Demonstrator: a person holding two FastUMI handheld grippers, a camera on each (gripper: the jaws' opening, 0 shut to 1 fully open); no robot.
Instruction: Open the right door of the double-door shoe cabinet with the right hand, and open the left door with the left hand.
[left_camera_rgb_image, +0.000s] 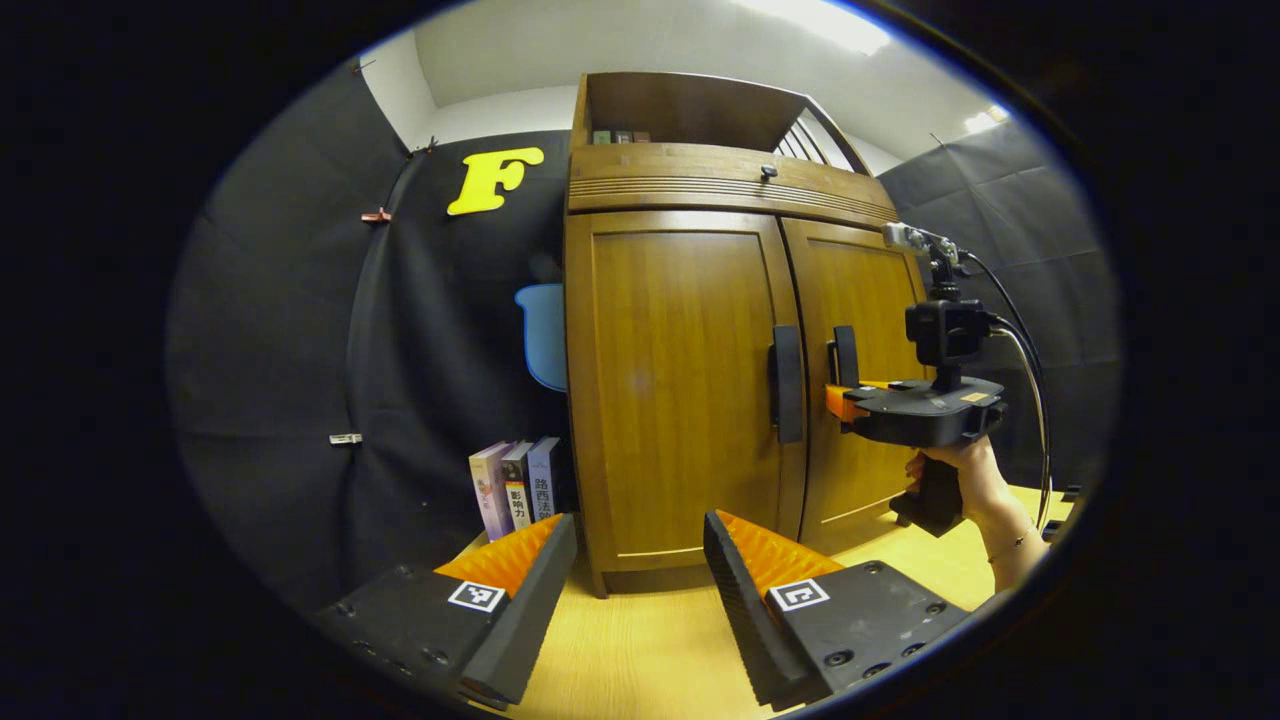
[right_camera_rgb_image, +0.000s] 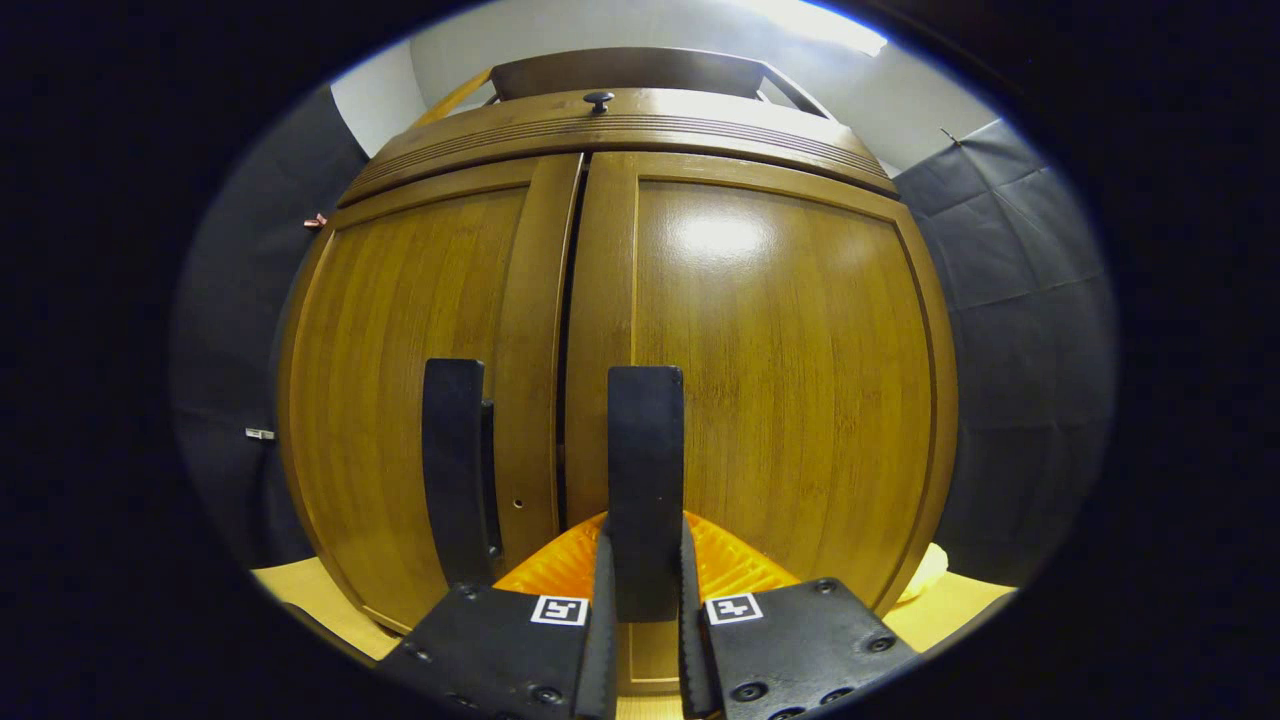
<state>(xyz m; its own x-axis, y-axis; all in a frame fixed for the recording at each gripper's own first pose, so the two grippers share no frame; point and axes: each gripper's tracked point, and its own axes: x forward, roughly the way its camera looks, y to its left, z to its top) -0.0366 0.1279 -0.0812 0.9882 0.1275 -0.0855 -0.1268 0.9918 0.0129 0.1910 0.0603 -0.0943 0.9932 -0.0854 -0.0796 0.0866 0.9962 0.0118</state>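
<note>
upright, right door handle (right_camera_rgb_image: 645, 470) in right gripper (right_camera_rgb_image: 645, 590) jaws

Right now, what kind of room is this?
Probably a test booth set up like a home: black cloth walls, a brown wooden double-door shoe cabinet and upright books on a light wooden table.

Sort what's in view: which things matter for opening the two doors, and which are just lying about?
For the job:
- brown wooden shoe cabinet
- its right door with black bar handle, gripped by the right tongs
- its left door with black bar handle
- left tongs, open

Lying about:
- upright books
- blue chair
</note>
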